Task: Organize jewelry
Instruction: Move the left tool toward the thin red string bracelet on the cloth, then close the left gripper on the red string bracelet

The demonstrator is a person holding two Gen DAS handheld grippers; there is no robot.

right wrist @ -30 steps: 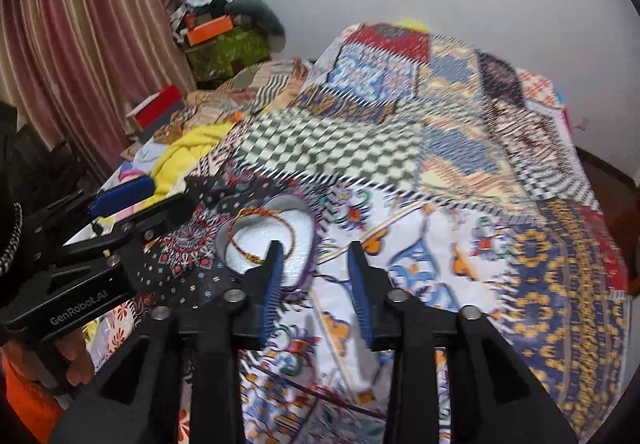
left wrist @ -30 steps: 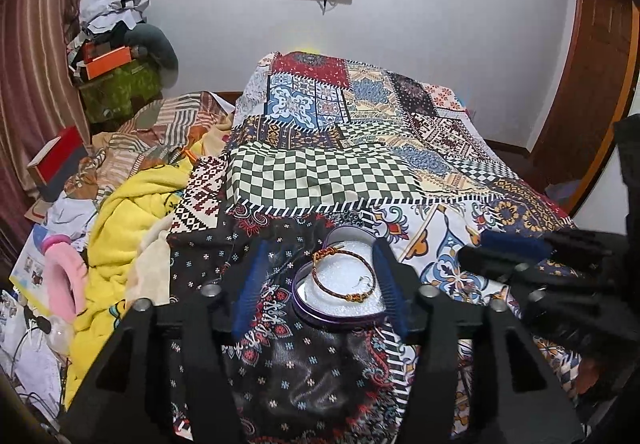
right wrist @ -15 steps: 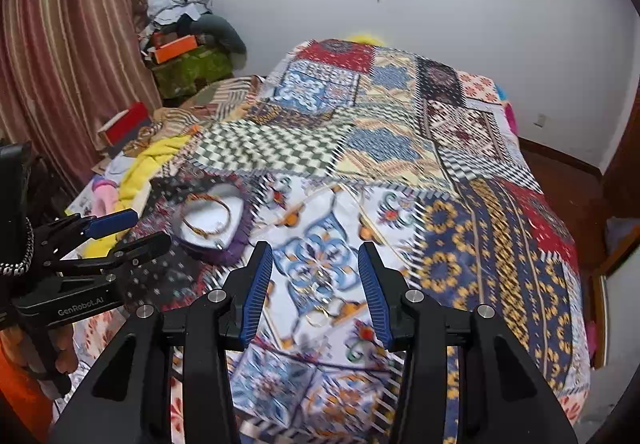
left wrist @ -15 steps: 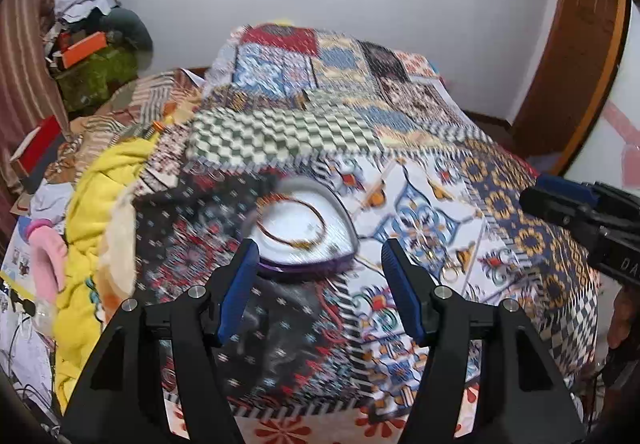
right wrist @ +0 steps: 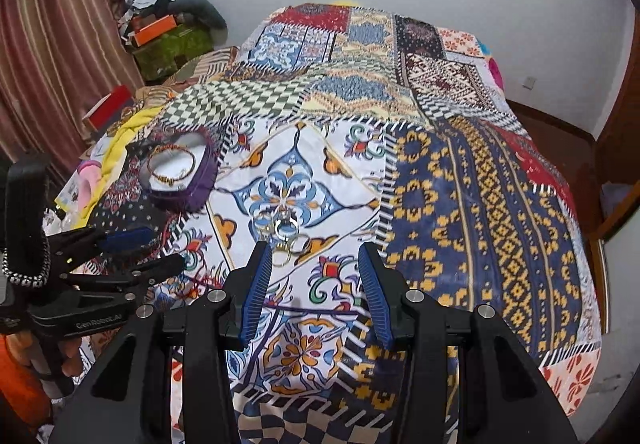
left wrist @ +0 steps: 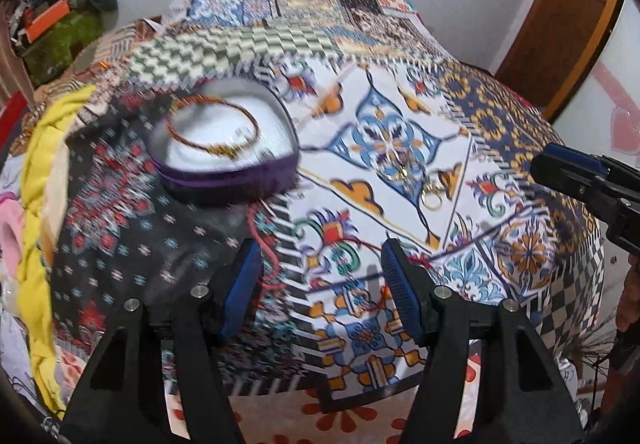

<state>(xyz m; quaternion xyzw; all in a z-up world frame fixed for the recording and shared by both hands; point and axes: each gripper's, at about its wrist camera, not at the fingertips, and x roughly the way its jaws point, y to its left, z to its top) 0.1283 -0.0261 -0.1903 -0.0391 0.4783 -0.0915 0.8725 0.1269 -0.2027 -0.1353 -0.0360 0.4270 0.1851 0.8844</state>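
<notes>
Purple box: a heart-shaped jewelry box (left wrist: 224, 147) with a white lining sits on the dark floral patch of the patchwork bedspread (right wrist: 480, 203), at the bed's left side.
Bracelet: a gold and red braided bracelet (left wrist: 212, 127) lies inside the box on the lining.
Loose rings: a small cluster of gold rings (right wrist: 282, 232) lies on the white and blue medallion patch, well apart from the box, just beyond the right gripper's tips.
Red thread: a thin red cord (left wrist: 264, 244) trails over the cloth between the box and the left gripper.
Left gripper (left wrist: 322, 284): blue-padded jaws spread wide, nothing between them, hovering over the cloth near the bed's edge.
Right gripper (right wrist: 314, 284): jaws likewise apart and empty, aimed toward the rings.
Sharpness: the left wrist view is motion-blurred.
</notes>
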